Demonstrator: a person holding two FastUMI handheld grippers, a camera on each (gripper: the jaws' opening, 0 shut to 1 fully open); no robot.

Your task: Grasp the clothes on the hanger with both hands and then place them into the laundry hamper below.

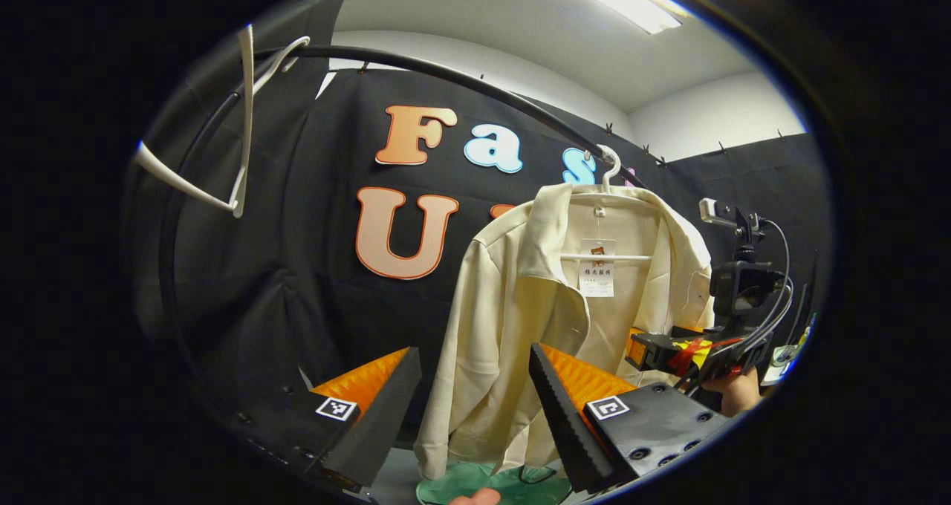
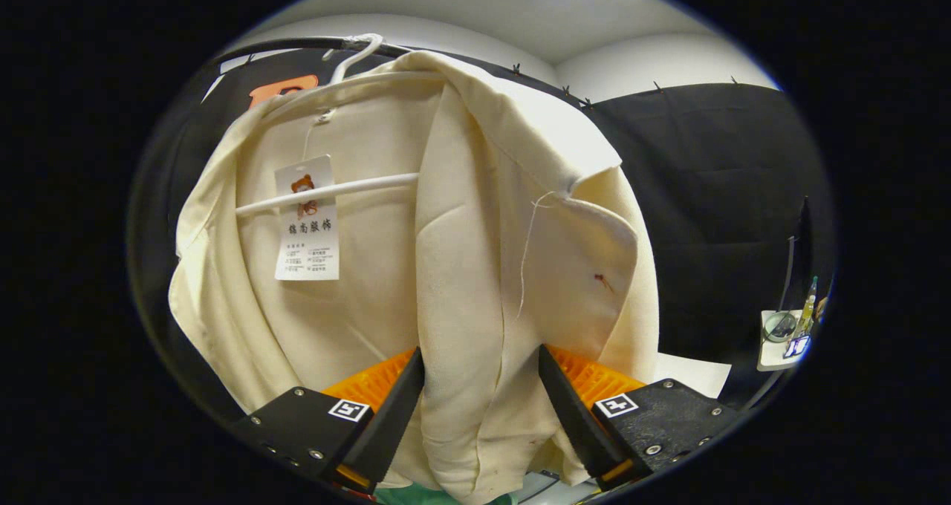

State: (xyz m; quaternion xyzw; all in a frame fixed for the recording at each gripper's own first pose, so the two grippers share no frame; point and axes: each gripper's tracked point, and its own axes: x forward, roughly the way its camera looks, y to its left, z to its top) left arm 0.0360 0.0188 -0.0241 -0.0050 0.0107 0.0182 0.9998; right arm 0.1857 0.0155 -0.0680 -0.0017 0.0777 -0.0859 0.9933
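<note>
**Jacket on its hanger, both grippers open and closing in**

Cream jacket hangs on a white hanger hooked over the black rail, with a paper tag dangling inside the collar. In the right gripper view the garment is very near: a fold of its front panel falls between the two fingers of the right gripper, which stand spread apart with cloth in the gap but not pinched. In the left gripper view the left gripper has its jaws wide open too, and the jacket's left sleeve and hem hang beyond the gap, farther off, not yet between the fingers. The right gripper, with a hand holding it, shows at the jacket's right side there.

Below the hem, at the near bottom edge, a green hamper peeks out. An empty white hanger hangs far left on the same rail.

The likeliest trouble is an uneven hold: if the right jaws close on only the loose front fold while the left is short of the cloth, pulling down would probably drag one shoulder off and leave the other caught on the hanger. A downward tug could also swing the hanger along the rail or lift its hook off. The open front may let the fabric slip through a shallow pinch, so the garment could miss the hamper.
</note>
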